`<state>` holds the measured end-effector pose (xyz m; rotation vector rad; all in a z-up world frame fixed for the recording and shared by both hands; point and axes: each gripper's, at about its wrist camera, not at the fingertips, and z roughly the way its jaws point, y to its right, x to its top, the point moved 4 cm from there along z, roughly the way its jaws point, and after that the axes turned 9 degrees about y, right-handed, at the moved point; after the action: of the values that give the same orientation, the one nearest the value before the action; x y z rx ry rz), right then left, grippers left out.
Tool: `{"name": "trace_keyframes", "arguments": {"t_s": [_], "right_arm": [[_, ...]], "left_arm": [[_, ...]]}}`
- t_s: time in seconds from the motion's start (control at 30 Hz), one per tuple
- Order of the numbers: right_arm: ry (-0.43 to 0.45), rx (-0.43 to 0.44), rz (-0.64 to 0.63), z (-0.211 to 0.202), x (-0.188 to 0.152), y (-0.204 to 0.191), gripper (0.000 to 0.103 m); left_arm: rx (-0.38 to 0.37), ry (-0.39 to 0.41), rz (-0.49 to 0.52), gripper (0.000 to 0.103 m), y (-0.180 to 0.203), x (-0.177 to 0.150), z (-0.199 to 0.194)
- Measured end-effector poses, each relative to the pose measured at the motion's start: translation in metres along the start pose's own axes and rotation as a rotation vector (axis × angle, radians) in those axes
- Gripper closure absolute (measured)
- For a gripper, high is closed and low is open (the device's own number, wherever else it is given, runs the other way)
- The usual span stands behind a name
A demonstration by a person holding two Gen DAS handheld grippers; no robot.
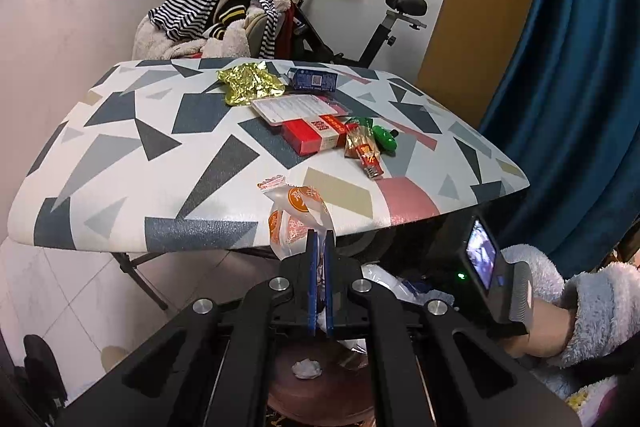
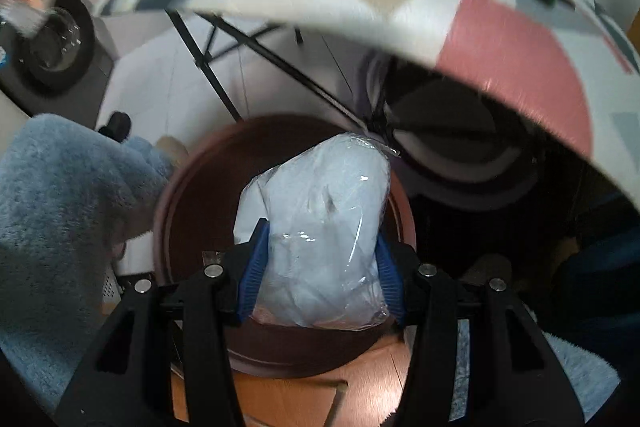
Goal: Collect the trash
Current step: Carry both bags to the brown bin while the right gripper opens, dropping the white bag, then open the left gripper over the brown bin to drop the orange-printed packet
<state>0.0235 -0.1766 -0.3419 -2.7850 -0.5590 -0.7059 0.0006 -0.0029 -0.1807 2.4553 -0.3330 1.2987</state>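
Plastic bag [image 2: 320,227] upright in right hand-held gripper [image 2: 318,267], long axis vert.

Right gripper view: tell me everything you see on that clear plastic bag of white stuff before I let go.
The clear plastic bag is thin, glossy and crinkled, stuffed with soft white material that looks like crumpled paper or tissue. It is bulging, roughly upright, with a twisted tip at its upper right. The right gripper clamps its lower half, a ribbed blue pad pressing in on each side. It hangs above the round dark brown bin; whether its base touches the bin cannot be told.
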Motion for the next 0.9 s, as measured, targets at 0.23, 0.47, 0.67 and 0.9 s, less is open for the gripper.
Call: {"name": "trace_keyframes", "arguments": {"t_s": [0.23, 0.47, 0.67, 0.9], "right_arm": [[-0.024, -0.007, 0.008, 0.009, -0.002, -0.002, 0.043], [0.078, -0.003, 0.033, -0.012, 0.007, 0.006, 0.030], [0.317, -0.016, 0.045, -0.059, 0.021, 0.011, 0.017], [0.449, -0.070, 0.097, -0.084, 0.031, 0.029, 0.011]], "left_arm": [[-0.004, -0.015, -0.007, 0.100, -0.003, -0.006, 0.004], [-0.016, -0.038, -0.009, 0.100, -0.005, -0.021, 0.011], [-0.049, -0.050, -0.012, 0.100, -0.009, -0.034, 0.018], [-0.088, -0.095, 0.033, 0.100, -0.007, -0.053, 0.036]]}}
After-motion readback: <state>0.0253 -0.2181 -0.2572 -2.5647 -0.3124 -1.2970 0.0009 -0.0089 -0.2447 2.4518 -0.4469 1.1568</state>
